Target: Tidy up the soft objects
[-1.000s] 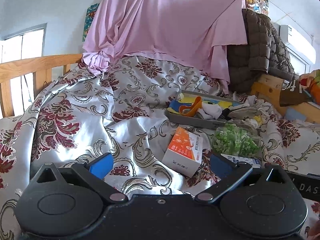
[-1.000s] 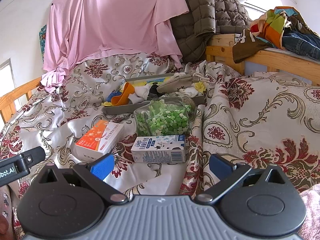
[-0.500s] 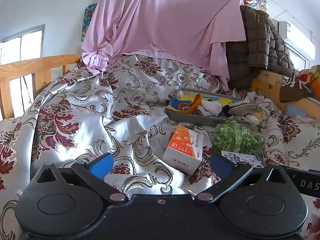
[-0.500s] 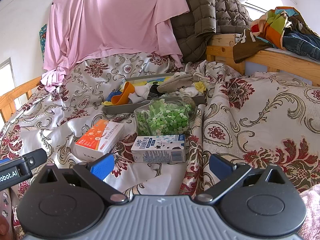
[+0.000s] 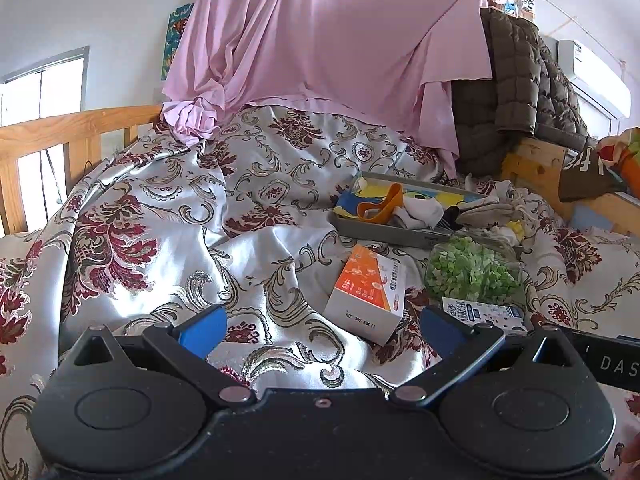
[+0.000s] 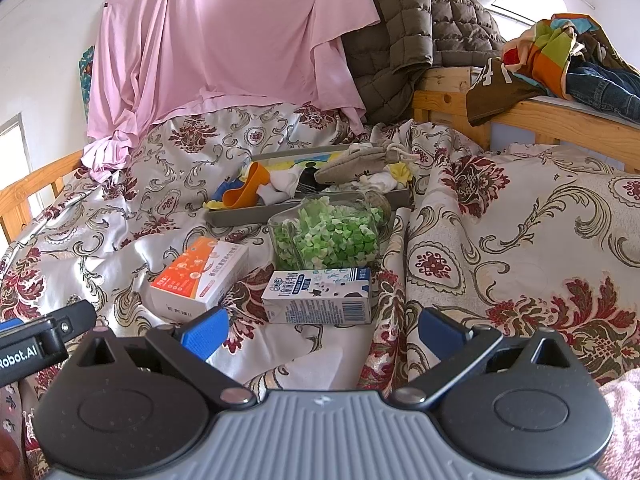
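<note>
A grey tray (image 5: 384,232) (image 6: 256,216) lies on the floral bedspread, holding soft items: an orange band (image 5: 380,206) (image 6: 246,190), white socks (image 5: 420,214) (image 6: 286,184), a beige cloth pouch (image 5: 486,214) (image 6: 356,162). Nearer me lie an orange-and-white box (image 5: 366,290) (image 6: 200,276), a clear jar of green pieces (image 5: 472,274) (image 6: 326,234) on its side, and a milk carton (image 6: 320,296) (image 5: 484,314). My left gripper (image 5: 320,330) is open over the bedspread, short of the box. My right gripper (image 6: 320,330) is open just before the carton. Both hold nothing.
A pink sheet (image 5: 332,40) hangs at the back with a brown quilted jacket (image 6: 420,28) beside it. Wooden bed rails stand left (image 5: 60,136) and right (image 6: 540,112), with clothes (image 6: 560,56) piled on the right rail. The other gripper's body (image 6: 36,344) shows at the right wrist view's left edge.
The left gripper has drifted slightly, shifting its view of the bed a little. The right gripper and all objects look unmoved.
</note>
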